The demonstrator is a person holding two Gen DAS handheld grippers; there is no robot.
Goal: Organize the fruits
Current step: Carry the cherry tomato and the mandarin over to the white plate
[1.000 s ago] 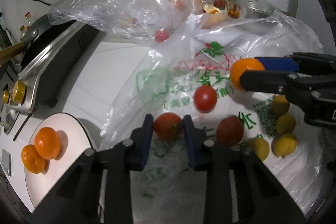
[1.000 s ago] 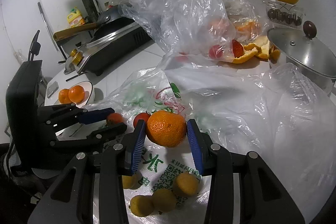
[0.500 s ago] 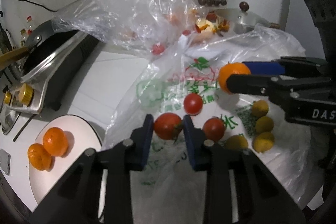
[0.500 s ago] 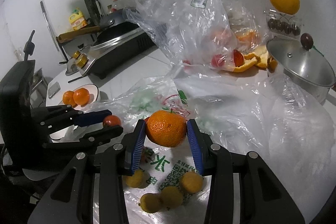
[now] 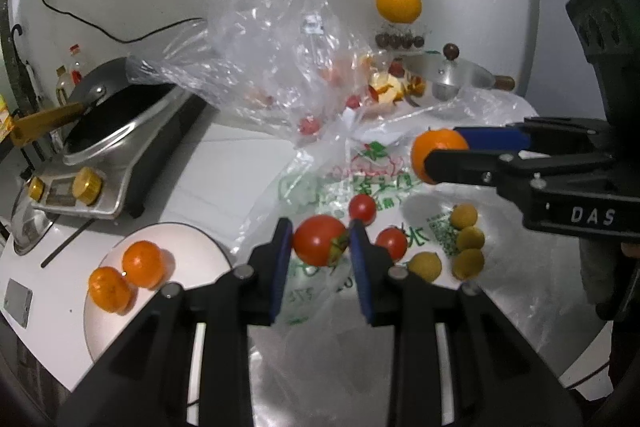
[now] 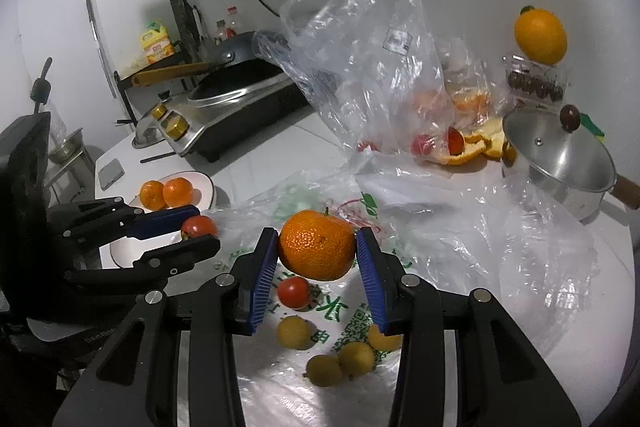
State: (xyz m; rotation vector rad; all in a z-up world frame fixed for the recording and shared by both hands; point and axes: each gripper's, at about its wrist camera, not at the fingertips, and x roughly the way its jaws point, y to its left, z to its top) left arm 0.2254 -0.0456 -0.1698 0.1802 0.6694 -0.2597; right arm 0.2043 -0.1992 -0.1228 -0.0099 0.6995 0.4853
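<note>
The left gripper (image 5: pixel 320 247) clamps a round red tomato (image 5: pixel 319 239); the right gripper (image 6: pixel 317 254) clamps a dimpled orange mandarin (image 6: pixel 317 245) – both held above the printed plastic bag (image 5: pixel 320 183) (spread over the white worktop (image 5: pixel 224 179)).

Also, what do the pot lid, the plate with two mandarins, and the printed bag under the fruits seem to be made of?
Pot lid: likely stainless steel, a brushed silver sheen with bright reflections; its dark knob may be wood or plastic.
Plate: probably glazed ceramic, white, smooth and glossy, though melamine is possible.
Printed bag: thin plastic film, translucent, crinkled, with shiny folds.
</note>
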